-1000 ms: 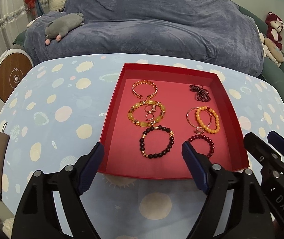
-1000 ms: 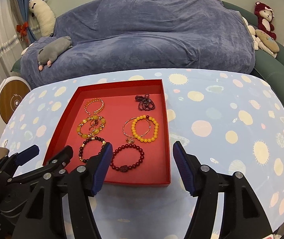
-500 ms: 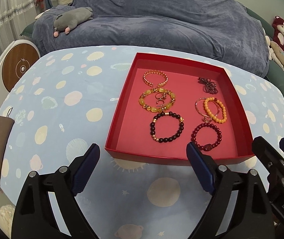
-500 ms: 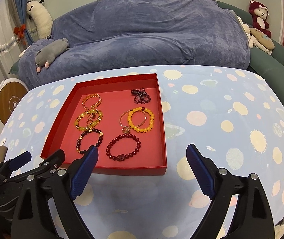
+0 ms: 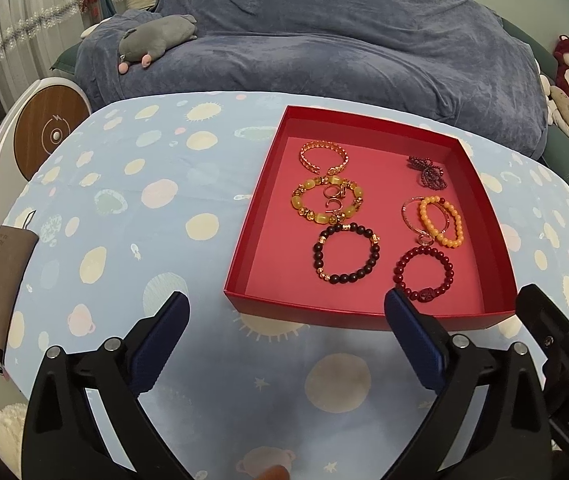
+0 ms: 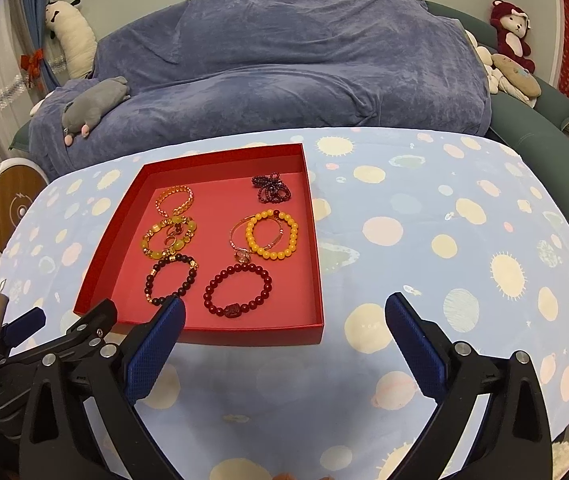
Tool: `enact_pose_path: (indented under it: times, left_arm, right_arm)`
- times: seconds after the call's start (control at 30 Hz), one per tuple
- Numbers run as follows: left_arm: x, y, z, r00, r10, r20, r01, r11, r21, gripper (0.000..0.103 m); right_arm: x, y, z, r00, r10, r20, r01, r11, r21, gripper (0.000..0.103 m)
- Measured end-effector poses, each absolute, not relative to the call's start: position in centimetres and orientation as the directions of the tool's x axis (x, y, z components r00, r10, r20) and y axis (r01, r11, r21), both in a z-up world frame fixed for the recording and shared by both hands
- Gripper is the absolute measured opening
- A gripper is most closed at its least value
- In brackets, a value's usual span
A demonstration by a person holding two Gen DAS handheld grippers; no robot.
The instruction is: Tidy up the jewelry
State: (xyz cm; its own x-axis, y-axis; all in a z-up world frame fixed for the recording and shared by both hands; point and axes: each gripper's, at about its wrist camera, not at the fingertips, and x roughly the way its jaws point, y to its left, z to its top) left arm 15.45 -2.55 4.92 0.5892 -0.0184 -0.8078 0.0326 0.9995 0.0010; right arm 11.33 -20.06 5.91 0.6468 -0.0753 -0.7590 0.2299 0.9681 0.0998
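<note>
A red tray (image 5: 244,240) (image 6: 108,256) on the table holds several bracelets: a gold chain bracelet (image 5: 323,157), a yellow bead bracelet (image 5: 327,205) with rings inside it, a dark bead bracelet (image 5: 346,258) (image 6: 170,279), a red bead bracelet (image 5: 423,276) (image 6: 238,290), an orange bead bracelet (image 5: 441,221) (image 6: 271,234) over a thin bangle, and a dark purple strand (image 5: 427,172) (image 6: 271,188). My left gripper (image 5: 286,338) is open and empty, in front of the tray's near left corner. My right gripper (image 6: 284,338) is open and empty, in front of the tray's near right corner.
The table wears a light blue cloth with pale dots (image 5: 144,200) (image 6: 444,240). A blue covered sofa (image 6: 284,72) with a grey plush toy (image 5: 156,38) stands behind. A round wooden-faced device (image 5: 50,134) and a brown pouch (image 5: 2,284) lie at the left.
Both grippers have drawn back from the tray toward the near table edge and lifted a little. Both stay open. The jewelry has not moved.
</note>
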Motion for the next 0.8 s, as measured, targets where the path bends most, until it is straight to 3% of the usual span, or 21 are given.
enact_pose_path:
  times: [0.8]
  left_arm:
    - [15.17, -2.68, 5.37, 0.615, -0.003, -0.789, 0.041, 0.999, 0.028, 0.096]
  right_arm:
    - [10.98, -20.07, 5.99, 0.643, -0.088, -0.760, 0.230, 0.970, 0.082, 0.096]
